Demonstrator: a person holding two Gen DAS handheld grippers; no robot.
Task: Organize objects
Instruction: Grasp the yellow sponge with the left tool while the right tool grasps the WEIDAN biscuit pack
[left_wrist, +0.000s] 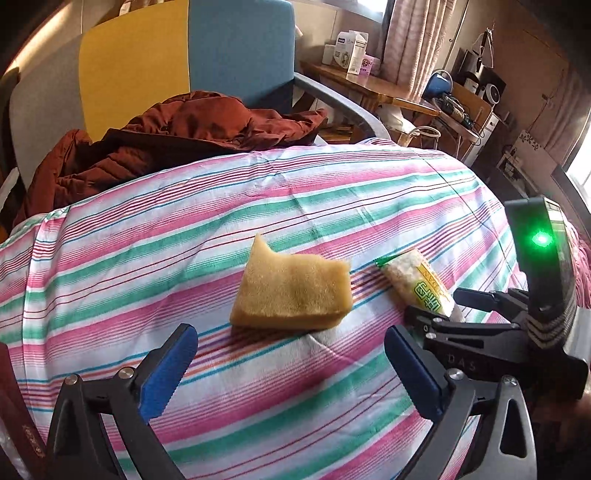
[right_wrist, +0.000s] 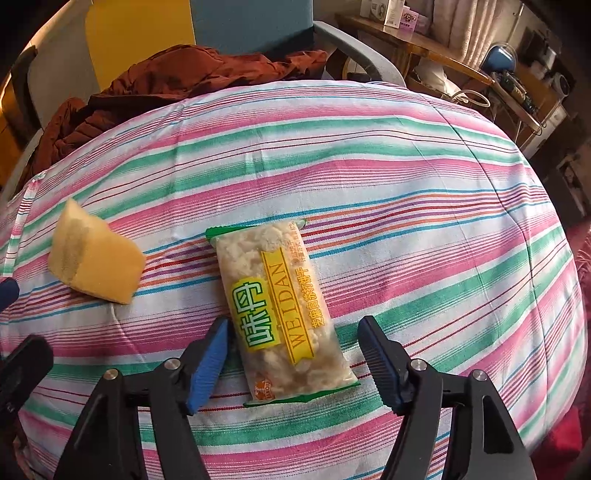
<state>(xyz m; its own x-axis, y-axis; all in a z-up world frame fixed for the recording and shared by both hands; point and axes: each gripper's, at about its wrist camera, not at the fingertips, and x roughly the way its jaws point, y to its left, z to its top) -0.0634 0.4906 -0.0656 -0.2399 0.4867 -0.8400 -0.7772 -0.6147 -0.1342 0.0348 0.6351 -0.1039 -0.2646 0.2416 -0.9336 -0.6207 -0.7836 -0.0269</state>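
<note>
Snack packet (right_wrist: 284, 314) lies flat on the striped cloth (right_wrist: 406, 206), its near half between the spread jaws of the right gripper (right_wrist: 291, 362); the left blue pad (right_wrist: 207, 363) sits against its edge. Yellow sponge (left_wrist: 291, 291) rests just ahead of the left gripper (left_wrist: 290, 369), jaws wide apart, nothing held.

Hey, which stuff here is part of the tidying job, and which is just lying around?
Part of the job:
sponge
snack packet
left gripper, open
right gripper, open around the packet

Just lying about:
brown jacket
striped sheet
boxes on the desk
</note>
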